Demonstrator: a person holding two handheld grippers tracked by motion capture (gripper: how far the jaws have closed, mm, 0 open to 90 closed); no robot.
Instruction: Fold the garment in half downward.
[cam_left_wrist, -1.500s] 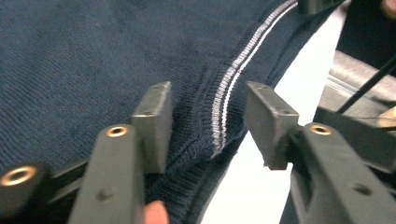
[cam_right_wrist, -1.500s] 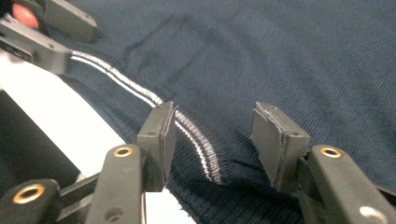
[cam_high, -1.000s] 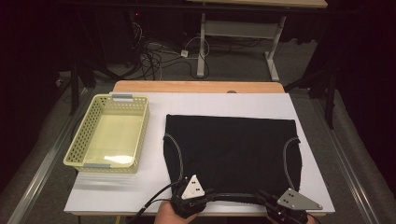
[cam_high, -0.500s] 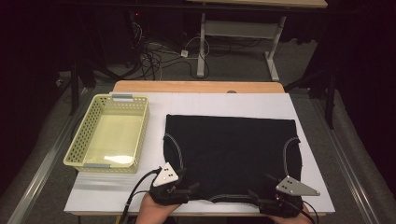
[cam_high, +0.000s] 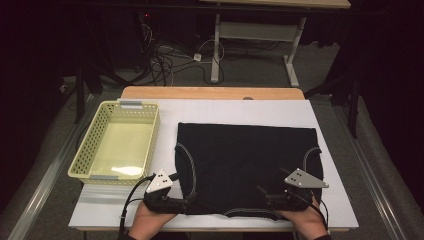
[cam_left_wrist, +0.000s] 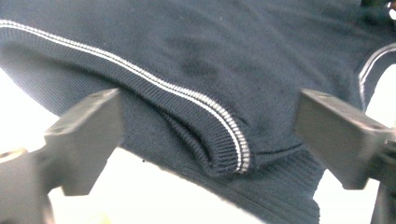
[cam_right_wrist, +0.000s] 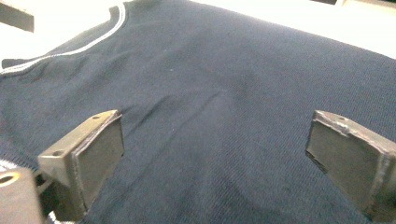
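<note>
Both grippers, left (cam_high: 186, 203) and right (cam_high: 262, 196), just opening, gripping nothing; dark sweater (cam_high: 245, 165) lying ahead toward frame top, near hem between jaws.

The garment (cam_high: 247, 160) is dark matt knitted cloth, ribbed at its edges with pale stitched trim. Left of the garment, the basket (cam_high: 80, 162) is pale perforated plastic, faintly glossy. Under the garment, the table cover (cam_high: 240, 107) looks smooth matt white.

Each black hand-held gripper (cam_high: 187, 203) carries a grey three-cornered plate, flat dark pads and a black cable.
</note>
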